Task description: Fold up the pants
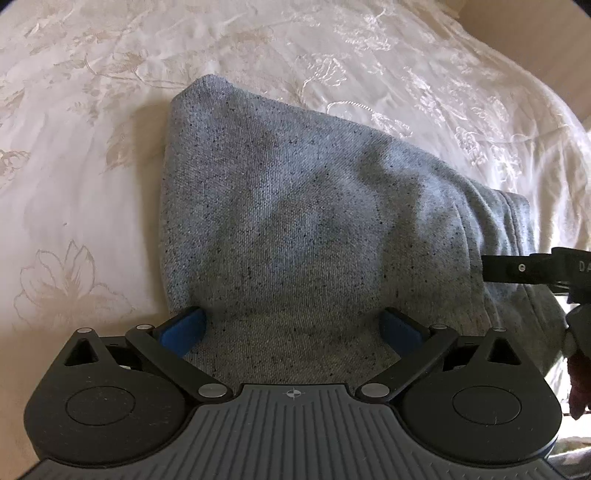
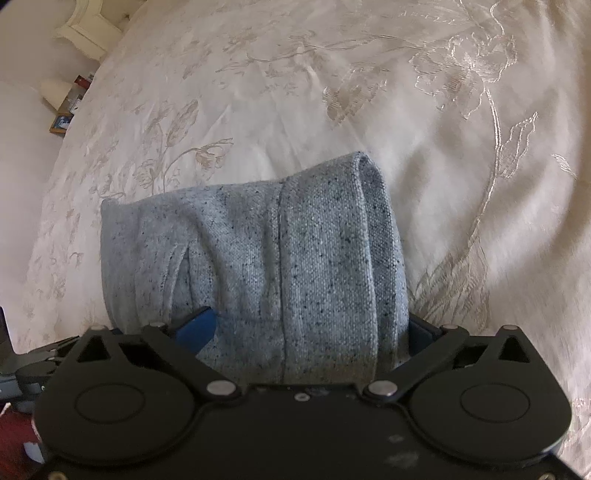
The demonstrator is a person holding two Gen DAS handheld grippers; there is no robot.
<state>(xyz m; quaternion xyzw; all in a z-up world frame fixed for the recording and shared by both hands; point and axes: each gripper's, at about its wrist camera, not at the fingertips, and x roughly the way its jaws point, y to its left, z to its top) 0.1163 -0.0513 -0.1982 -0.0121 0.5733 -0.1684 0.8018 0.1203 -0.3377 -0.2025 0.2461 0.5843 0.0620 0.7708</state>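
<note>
The pants (image 1: pixel 314 221) are a grey-blue speckled knit, folded into a thick bundle on a cream bedspread (image 1: pixel 92 166). My left gripper (image 1: pixel 291 325) points down at the bundle's near edge. Its jaws are spread wide, and the cloth lies between the blue pads (image 1: pixel 184 328) without being pinched. In the right wrist view the pants (image 2: pixel 295 251) show a seam and a rolled fold on their right side. My right gripper (image 2: pixel 310 328) is likewise wide open over the near edge, its right pad partly hidden by cloth. Part of the right gripper (image 1: pixel 535 269) reaches in at the left view's right edge.
The embroidered bedspread (image 2: pixel 406 110) stretches all round the bundle. A bedside shelf with small items (image 2: pixel 70 107) and white furniture (image 2: pixel 88 29) stand past the bed's far left corner. A hand (image 1: pixel 580 384) shows at the right edge.
</note>
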